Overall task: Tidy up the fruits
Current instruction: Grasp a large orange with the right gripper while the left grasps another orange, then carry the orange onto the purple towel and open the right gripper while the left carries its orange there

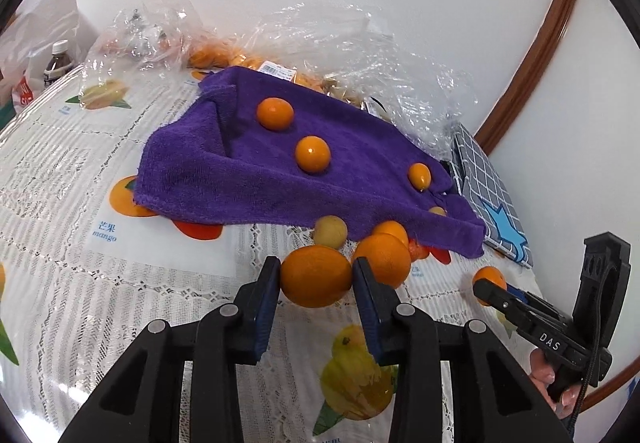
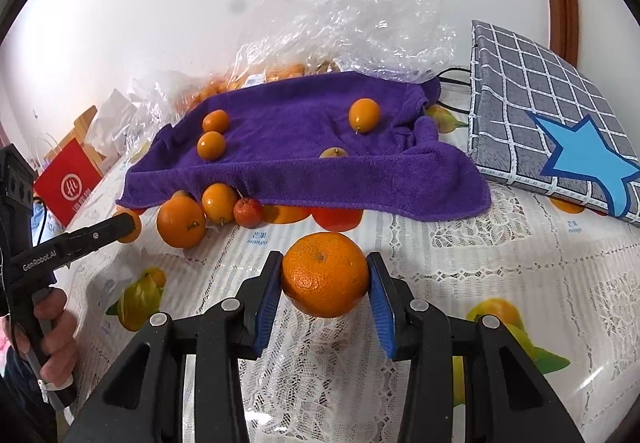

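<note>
Each gripper is closed on an orange, both on the near side of the purple towel [image 1: 280, 171] that lies rumpled across the fruit-print tablecloth [image 1: 80, 283]. The left gripper [image 1: 315, 277] has its blue-padded fingers pressed against the two sides of a large orange [image 1: 315, 275], just off the towel's near edge. Touching or almost touching that fruit on its right is a second large orange [image 1: 386, 257], with a pale yellowish fruit [image 1: 330, 231] just behind them at the towel's hem. The right gripper [image 2: 325, 275] clamps another orange [image 2: 325, 273], further to the right along the same near edge; whether either fruit is lifted off the cloth cannot be told. On top of the towel sit three small orange fruits [image 1: 275, 113] [image 1: 313, 154] [image 1: 419, 176] in a loose diagonal line, well apart from one another. More small fruits, including a small red fruit [image 2: 248, 212], are tucked at the towel's near-left corner in the right wrist view. Behind the towel lie crumpled clear plastic bags [image 1: 360, 39] holding more orange fruit, and to its right rests a grey checked cushion [image 2: 540, 115] with a blue star.
</note>
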`<act>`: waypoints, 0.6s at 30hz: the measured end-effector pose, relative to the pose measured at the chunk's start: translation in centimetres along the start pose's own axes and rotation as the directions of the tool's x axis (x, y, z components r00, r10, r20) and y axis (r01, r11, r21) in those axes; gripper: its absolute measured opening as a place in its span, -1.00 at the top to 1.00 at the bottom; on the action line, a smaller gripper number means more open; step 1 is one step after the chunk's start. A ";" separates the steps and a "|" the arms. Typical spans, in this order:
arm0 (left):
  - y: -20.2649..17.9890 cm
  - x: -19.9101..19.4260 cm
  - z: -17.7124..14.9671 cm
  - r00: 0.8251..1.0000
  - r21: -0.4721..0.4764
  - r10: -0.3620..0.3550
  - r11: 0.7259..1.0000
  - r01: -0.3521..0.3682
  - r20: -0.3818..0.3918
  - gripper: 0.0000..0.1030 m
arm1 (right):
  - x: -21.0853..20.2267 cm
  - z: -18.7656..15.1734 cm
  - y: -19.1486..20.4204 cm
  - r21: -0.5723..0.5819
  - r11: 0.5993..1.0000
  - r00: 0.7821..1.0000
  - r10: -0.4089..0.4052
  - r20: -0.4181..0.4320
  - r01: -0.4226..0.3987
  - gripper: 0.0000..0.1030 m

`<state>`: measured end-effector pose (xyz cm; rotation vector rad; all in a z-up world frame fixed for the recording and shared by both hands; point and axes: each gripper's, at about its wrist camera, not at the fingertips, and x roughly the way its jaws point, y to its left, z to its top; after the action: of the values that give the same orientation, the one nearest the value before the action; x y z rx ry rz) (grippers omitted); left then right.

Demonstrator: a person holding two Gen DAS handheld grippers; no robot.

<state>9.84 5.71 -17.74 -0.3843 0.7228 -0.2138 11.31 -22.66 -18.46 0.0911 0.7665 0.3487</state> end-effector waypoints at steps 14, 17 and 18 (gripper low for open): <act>0.8 0.2 0.4 1.000 -0.048 0.014 0.999 -0.014 -0.001 0.32 | -2.3 -0.8 0.2 0.001 1.000 0.997 0.000 0.075 0.000 0.19; 0.8 0.2 0.4 1.000 -0.045 0.007 0.999 -0.007 0.003 0.32 | -2.7 -1.1 0.0 0.020 1.000 0.997 -0.017 0.069 0.015 0.19; 0.7 0.1 0.4 1.000 -0.042 0.003 0.999 -0.003 0.005 0.32 | -2.8 -1.1 0.0 0.023 0.999 0.997 -0.036 0.067 0.034 0.19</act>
<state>10.21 6.46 -17.81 -0.4237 0.7231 -0.1953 8.73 -23.70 -17.38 0.1089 0.7044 0.3030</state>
